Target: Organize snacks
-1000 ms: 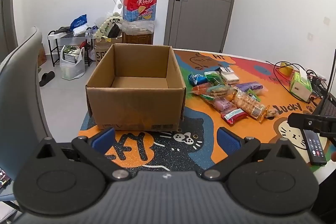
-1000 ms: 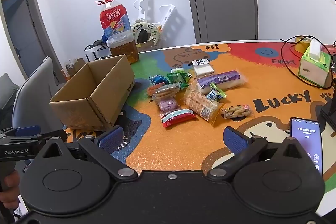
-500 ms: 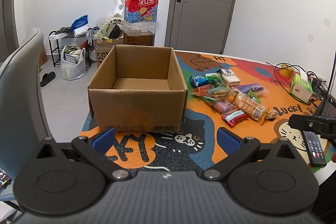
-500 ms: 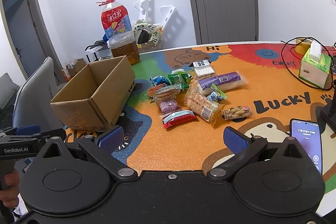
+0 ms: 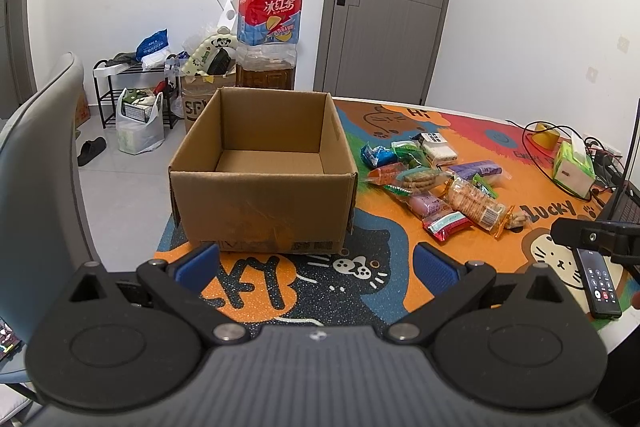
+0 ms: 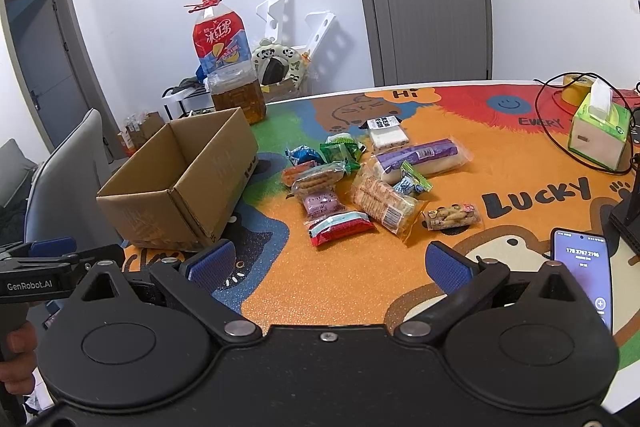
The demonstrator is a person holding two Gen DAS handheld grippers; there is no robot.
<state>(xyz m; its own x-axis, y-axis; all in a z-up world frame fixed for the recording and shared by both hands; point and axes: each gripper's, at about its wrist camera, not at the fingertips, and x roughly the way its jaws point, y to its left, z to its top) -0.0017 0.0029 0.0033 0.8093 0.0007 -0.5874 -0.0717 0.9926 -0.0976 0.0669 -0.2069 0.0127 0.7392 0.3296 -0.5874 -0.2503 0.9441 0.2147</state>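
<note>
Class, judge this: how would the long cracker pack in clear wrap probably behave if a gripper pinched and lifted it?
The cracker pack looks light. Its glossy film is probably slippery, and the stacked crackers showing through could crack under a hard pinch.

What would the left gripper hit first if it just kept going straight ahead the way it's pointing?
Most likely the near wall of the cardboard box. The left gripper is open and aimed almost squarely at it, with only bare table mat between them. Its height over the mat is hard to judge.
</note>
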